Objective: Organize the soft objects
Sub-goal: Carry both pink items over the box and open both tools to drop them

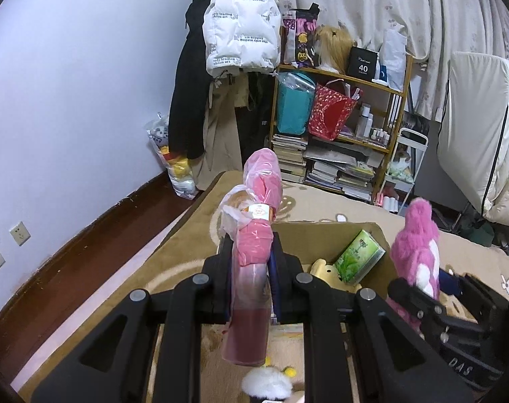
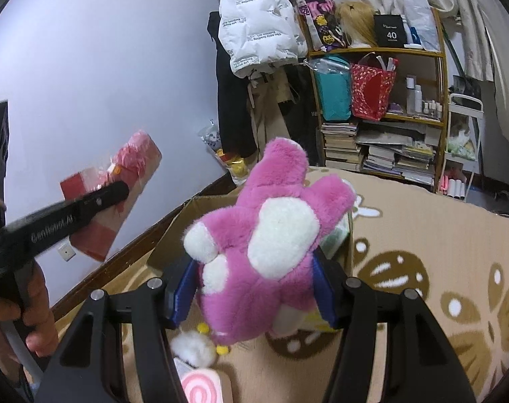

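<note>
My left gripper is shut on a pink cloth wrapped in clear plastic and holds it upright in the air left of an open cardboard box. The box holds a green tissue pack and a yellow plush. My right gripper is shut on a pink and white plush toy and holds it above the box. The plush also shows in the left wrist view, and the wrapped cloth shows in the right wrist view.
A beige patterned rug covers the floor. A small white fluffy toy and a pink swirl item lie near me. A cluttered wooden shelf, hanging coats and a bag of plush stand at the back wall.
</note>
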Demonstrator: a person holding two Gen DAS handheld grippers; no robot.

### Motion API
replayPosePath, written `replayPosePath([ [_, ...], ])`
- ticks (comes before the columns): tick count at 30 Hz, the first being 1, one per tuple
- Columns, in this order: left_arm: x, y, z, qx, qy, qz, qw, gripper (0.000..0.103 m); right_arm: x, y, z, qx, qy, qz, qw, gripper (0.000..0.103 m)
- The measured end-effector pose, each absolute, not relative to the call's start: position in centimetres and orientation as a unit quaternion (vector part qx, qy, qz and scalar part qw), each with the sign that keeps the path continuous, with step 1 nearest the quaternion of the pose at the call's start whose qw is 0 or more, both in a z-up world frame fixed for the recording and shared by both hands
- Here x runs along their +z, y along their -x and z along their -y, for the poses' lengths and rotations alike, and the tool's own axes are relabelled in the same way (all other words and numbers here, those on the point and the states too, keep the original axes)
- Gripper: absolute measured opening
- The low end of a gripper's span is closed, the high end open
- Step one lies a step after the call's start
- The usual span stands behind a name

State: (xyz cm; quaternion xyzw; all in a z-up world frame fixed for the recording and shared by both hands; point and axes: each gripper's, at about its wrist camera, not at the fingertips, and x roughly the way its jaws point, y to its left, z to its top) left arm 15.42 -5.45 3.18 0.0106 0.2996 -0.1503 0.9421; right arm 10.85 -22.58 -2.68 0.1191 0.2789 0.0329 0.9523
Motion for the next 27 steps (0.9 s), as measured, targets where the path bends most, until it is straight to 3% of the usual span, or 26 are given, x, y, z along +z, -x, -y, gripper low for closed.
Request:
replayPosePath([
  [27, -3.6, -19.5, 8.0, -0.155, -0.006, -0.38, 0.912, 0.021, -6.1, -17.3, 24.0, 0.042, -0.134, -0.332, 0.933, 0.07],
])
